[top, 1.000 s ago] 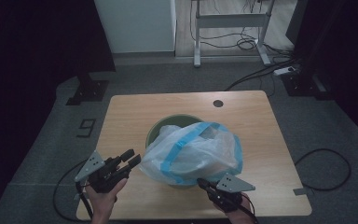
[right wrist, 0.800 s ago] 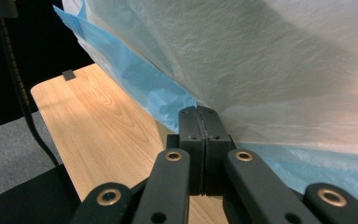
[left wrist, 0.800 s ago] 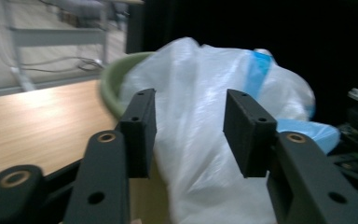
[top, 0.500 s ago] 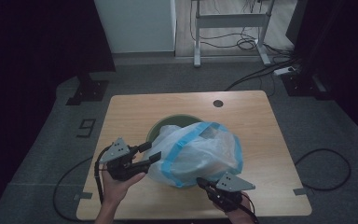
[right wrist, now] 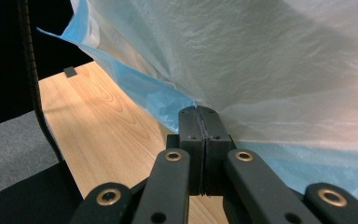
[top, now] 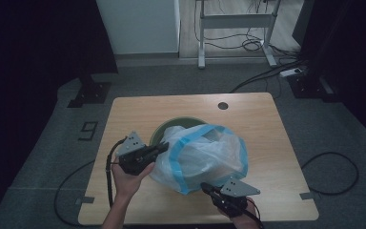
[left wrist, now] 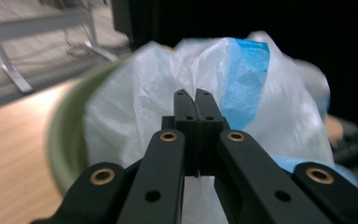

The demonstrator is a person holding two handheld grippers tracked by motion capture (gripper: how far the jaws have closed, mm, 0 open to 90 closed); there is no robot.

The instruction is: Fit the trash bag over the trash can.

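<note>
The left gripper [top: 158, 150] has just closed its jaws on the bag [top: 205, 157] film, pinched between them. The right gripper [top: 208, 190] jaws clamp the bag's blue hem. The bag drapes over the bin [top: 164, 131] ahead. Pulling unevenly could tear the film or slip it free.

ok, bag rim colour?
Blue band on the bag, rest translucent white; clearest in the left gripper view.

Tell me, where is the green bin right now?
In the high view the green bin stands mid-table, mostly draped by the plastic bag, just beyond the left gripper.
</note>
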